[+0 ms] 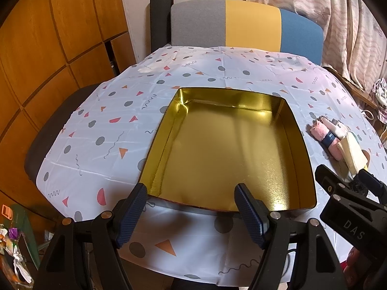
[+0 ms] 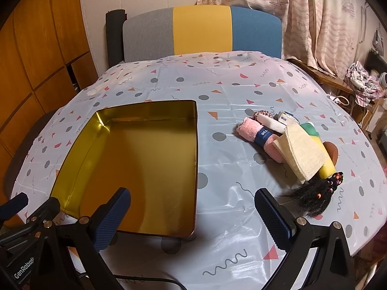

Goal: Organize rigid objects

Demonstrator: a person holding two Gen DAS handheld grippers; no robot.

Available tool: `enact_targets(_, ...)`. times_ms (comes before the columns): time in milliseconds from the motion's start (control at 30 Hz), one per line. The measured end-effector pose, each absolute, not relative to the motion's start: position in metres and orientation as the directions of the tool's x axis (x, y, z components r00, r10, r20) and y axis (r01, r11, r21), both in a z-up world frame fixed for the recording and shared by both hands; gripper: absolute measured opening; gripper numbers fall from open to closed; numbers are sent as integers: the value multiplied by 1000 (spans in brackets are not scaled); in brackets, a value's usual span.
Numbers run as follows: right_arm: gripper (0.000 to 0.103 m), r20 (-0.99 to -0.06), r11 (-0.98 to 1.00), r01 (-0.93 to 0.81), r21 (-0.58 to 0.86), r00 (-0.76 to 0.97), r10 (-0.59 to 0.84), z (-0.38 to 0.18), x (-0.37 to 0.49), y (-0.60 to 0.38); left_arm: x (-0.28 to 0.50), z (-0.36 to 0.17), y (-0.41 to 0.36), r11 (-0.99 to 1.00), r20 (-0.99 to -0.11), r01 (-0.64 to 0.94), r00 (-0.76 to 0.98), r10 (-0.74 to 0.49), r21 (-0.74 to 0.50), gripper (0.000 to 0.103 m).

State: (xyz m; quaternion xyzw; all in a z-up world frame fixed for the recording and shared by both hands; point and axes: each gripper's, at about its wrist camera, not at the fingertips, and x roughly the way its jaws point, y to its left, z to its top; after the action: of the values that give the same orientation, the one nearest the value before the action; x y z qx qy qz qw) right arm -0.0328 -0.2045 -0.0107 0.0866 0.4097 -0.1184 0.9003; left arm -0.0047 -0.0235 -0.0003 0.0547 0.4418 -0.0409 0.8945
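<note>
The gold tin (image 1: 227,149) is sitting near the table's (image 2: 217,217) front edge, just ahead of the released left gripper (image 1: 191,215). The right gripper (image 2: 193,217), also released, is hovering beside the pile (image 2: 287,142) toward the right edge, its lower items overlapping indistinctly.

Count: one gold tin (image 2: 135,164) at 9 o'clock on the tabletop (image 2: 229,217). One pink rolled towel (image 2: 256,137), one beige cloth (image 2: 302,154), one black hair bundle (image 2: 312,198) (beaded) at 3 o'clock. Rest of the pile too overlapped to count.
</note>
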Motion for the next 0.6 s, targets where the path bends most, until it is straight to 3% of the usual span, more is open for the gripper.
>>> enact_targets(267,103,-752,946,316,72,641,-156,-10,-41,-220,-7,-3,-36,986,-802,153,596,-43,62,76)
enact_targets(600,103,-741,895,439,76,626,-244,-8,-65,-275,-19,-4,-89,948,-798,316,582,-159,42,76)
